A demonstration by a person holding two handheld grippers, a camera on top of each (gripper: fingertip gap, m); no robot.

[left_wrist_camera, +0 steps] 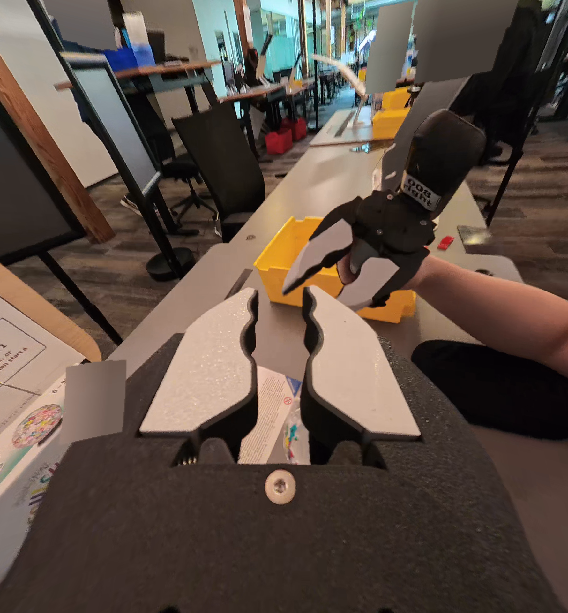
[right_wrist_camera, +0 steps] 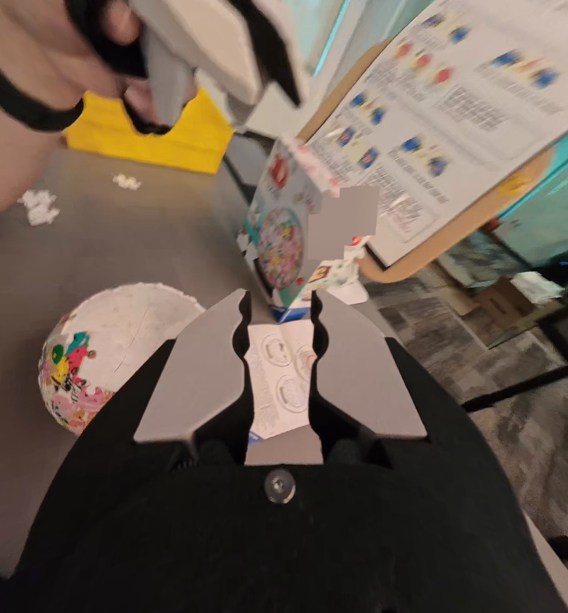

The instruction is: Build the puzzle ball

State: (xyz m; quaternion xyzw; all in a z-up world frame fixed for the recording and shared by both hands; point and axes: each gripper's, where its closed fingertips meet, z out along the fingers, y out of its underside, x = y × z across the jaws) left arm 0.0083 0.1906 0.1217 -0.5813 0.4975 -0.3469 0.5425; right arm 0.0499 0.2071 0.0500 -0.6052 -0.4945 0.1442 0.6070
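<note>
A half-built puzzle ball (right_wrist_camera: 110, 345), a white-insided shell with colourful pictures outside, lies on the grey table (right_wrist_camera: 110, 252) left of my right gripper (right_wrist_camera: 280, 293). That gripper is open and empty above a folded leaflet (right_wrist_camera: 281, 374). My left gripper (left_wrist_camera: 281, 292) is open and empty above the same leaflet (left_wrist_camera: 267, 414) and a clear bag of coloured pieces (left_wrist_camera: 292, 431). The right gripper also shows in the left wrist view (left_wrist_camera: 330, 297), raised over the yellow bin (left_wrist_camera: 276, 262). Loose white puzzle pieces (right_wrist_camera: 40, 207) lie farther off on the table.
The puzzle box (right_wrist_camera: 276, 245) stands upright beyond the leaflet and also shows in the left wrist view (left_wrist_camera: 17, 447). An instruction board (right_wrist_camera: 441, 116) leans behind it. A black pad (left_wrist_camera: 495, 388) lies under the person's forearm. The table edge runs along the right, with floor below. Tip to tip, the grippers are about 9 cm apart.
</note>
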